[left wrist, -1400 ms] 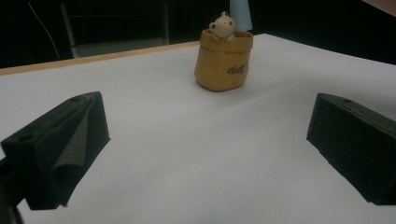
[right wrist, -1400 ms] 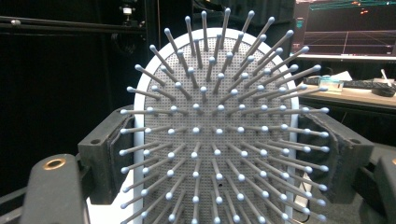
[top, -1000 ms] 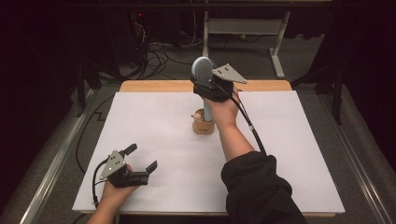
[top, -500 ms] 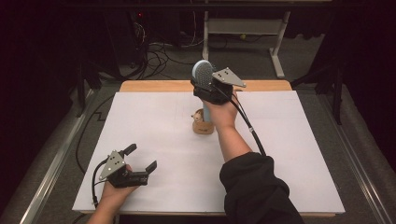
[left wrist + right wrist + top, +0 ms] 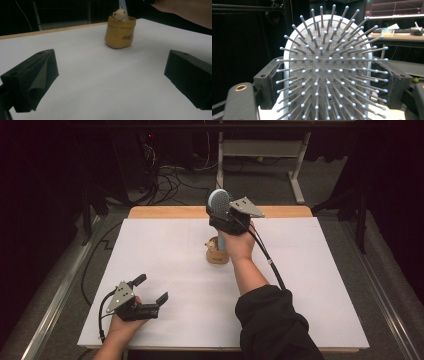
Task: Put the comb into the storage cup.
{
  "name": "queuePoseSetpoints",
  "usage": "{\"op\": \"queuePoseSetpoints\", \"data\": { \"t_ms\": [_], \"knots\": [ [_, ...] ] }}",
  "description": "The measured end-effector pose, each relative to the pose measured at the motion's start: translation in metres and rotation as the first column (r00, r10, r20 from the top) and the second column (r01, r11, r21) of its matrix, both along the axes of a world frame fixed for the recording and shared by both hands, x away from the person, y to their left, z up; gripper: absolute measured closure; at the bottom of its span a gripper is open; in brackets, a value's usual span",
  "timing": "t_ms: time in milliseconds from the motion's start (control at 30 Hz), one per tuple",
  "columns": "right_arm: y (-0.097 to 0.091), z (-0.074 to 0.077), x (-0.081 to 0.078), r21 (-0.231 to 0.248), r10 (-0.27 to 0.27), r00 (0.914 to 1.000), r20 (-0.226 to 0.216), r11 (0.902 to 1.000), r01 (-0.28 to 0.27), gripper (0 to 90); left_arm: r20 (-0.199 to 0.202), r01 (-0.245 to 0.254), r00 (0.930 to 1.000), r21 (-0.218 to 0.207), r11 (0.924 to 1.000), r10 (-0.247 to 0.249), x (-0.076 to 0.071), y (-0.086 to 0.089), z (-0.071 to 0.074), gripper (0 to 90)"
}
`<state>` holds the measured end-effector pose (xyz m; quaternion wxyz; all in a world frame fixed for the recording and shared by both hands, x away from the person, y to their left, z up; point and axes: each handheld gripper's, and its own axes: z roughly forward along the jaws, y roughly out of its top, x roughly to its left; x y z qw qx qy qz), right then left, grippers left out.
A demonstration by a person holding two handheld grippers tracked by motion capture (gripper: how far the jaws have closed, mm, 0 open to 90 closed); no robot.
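A light blue hairbrush [image 5: 218,202] stands upright, its handle [image 5: 123,5] going down into a small yellow pot [image 5: 218,255] with a bear figure [image 5: 119,12] on its rim. My right gripper [image 5: 222,216] is shut on the brush head. In the right gripper view the bristled face [image 5: 329,75] sits between the two black jaws. My left gripper [image 5: 151,288] rests low at the near left of the white sheet, open with nothing between its jaws. It faces the pot [image 5: 120,32] from a distance.
A white sheet [image 5: 310,270] covers the wooden table [image 5: 170,212]. The person's right forearm and black sleeve [image 5: 272,320] cross the near middle. Cables [image 5: 170,177] and a metal stand [image 5: 260,150] lie on the floor behind the table.
My right gripper has sunk slightly with the brush, toward the pot. The left gripper has not moved.
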<state>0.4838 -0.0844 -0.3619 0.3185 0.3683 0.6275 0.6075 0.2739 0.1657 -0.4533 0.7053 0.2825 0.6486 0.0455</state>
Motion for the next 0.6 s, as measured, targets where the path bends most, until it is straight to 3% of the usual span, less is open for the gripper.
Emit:
{"op": "queuePoseSetpoints", "data": {
  "t_ms": [600],
  "knots": [
    [-0.006, -0.020, -0.001, -0.002, -0.016, 0.9989, -0.044, 0.9999, 0.016, 20.2, -0.008, 0.006, 1.0000, -0.003, 1.0000, -0.006, -0.001, -0.003, 0.000, 0.0]
  ]
}}
